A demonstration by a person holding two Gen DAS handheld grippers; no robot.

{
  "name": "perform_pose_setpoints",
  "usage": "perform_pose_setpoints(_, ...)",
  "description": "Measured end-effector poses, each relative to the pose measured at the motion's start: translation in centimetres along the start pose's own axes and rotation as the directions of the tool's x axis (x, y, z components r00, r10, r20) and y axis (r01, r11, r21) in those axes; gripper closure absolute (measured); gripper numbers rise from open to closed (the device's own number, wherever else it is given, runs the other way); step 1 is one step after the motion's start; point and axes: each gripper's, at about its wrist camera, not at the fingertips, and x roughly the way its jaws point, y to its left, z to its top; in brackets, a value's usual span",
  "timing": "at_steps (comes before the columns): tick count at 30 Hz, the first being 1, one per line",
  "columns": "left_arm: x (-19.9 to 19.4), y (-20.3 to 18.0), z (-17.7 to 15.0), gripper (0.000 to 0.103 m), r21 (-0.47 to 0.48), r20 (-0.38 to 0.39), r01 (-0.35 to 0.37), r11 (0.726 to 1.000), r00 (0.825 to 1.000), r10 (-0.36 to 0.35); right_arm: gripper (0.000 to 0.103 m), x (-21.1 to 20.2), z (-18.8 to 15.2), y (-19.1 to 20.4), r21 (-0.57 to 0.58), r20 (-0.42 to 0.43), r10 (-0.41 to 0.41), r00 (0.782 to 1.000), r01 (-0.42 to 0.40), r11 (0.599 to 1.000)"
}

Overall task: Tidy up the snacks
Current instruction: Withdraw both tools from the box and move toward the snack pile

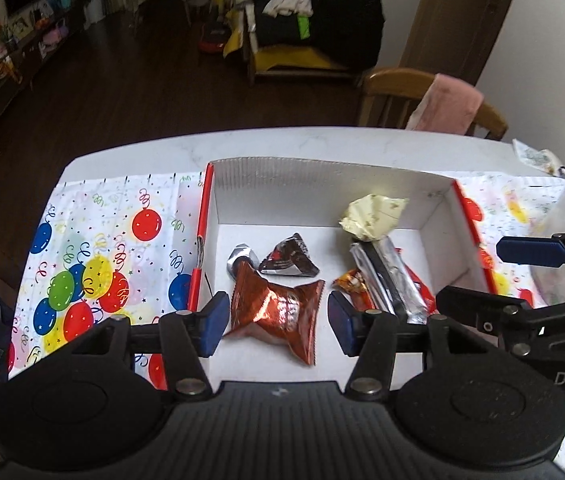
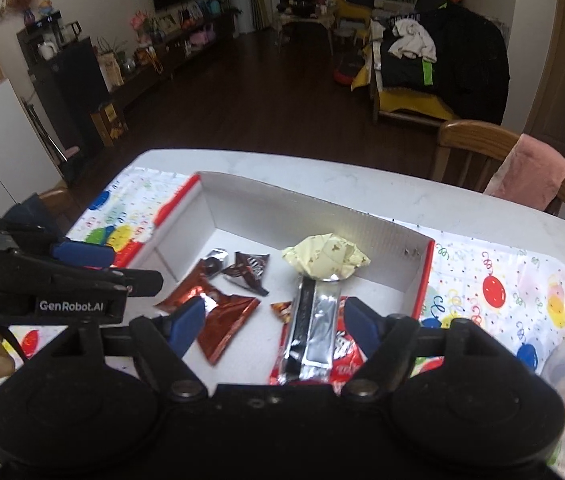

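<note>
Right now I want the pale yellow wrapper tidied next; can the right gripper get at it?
Probably yes. The right gripper is open and empty above the box, and the pale yellow wrapper lies uncovered ahead, resting on the silver packet. Nothing blocks it from above.

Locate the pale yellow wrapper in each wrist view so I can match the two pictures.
Left wrist view: the pale yellow wrapper lies right of centre, near the far right corner of the box, atop the silver packet.
Right wrist view: it sits at centre, just beyond the same silver packet.
Shared landmark: the wooden chair draped with pink cloth behind the table.
</note>
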Motion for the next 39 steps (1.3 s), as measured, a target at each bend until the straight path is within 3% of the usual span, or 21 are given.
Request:
perform_pose_setpoints(7, -4.7, 0.3, -3.0, 0.041, 0.009, 0.085, 0.026, 1.0, 0.996, -0.027, 0.017, -4.6, -2.9, 2.0, 0.021, 0.074, 0.016, 0.997, -0.018, 1.0)
perform_pose_setpoints(19, -9.8, 0.5, -9.1, 0.036, 0.058, 0.185, 0.029, 0.998, 0.982, -0.039, 0.01, -9.3, -9.0, 5.1, 0.061, 0.143, 0.008, 0.99, -0.016, 0.998)
perform_pose_setpoints(21, -10.0, 0.7, -10.1, 0.031, 0.061, 0.191, 0.026, 0.998, 0.981, -0.037, 0.003, -9.6, -10.2, 5.6, 0.055, 0.149, -0.002, 0.989, -0.006, 0.998)
perform_pose_setpoints(23, -10.3, 0.9, -11.1, 0.024, 0.069, 0.201, 0.019, 0.997, 0.979, -0.032, 0.002, -9.9, -11.4, 6.3, 0.043, 0.166, -0.013, 0.986, 0.006, 0.999)
perform_pose_setpoints(30, -9.4, 2.6, -13.6, 0.023, 0.023, 0.155, 0.068, 0.997, 0.985, -0.071, 0.0, -9.6, -15.2, 8.0, 0.022, 0.153, -0.016, 0.988, 0.013, 1.0)
perform_pose_setpoints(39, -7.2, 4.3, -16.5, 0.021, -0.013, 0.102, 0.014, 1.0, 0.995, -0.013, 0.0, -7.0, -20.1, 10.7, -0.018, 0.064, 0.021, 0.998, -0.02, 1.0)
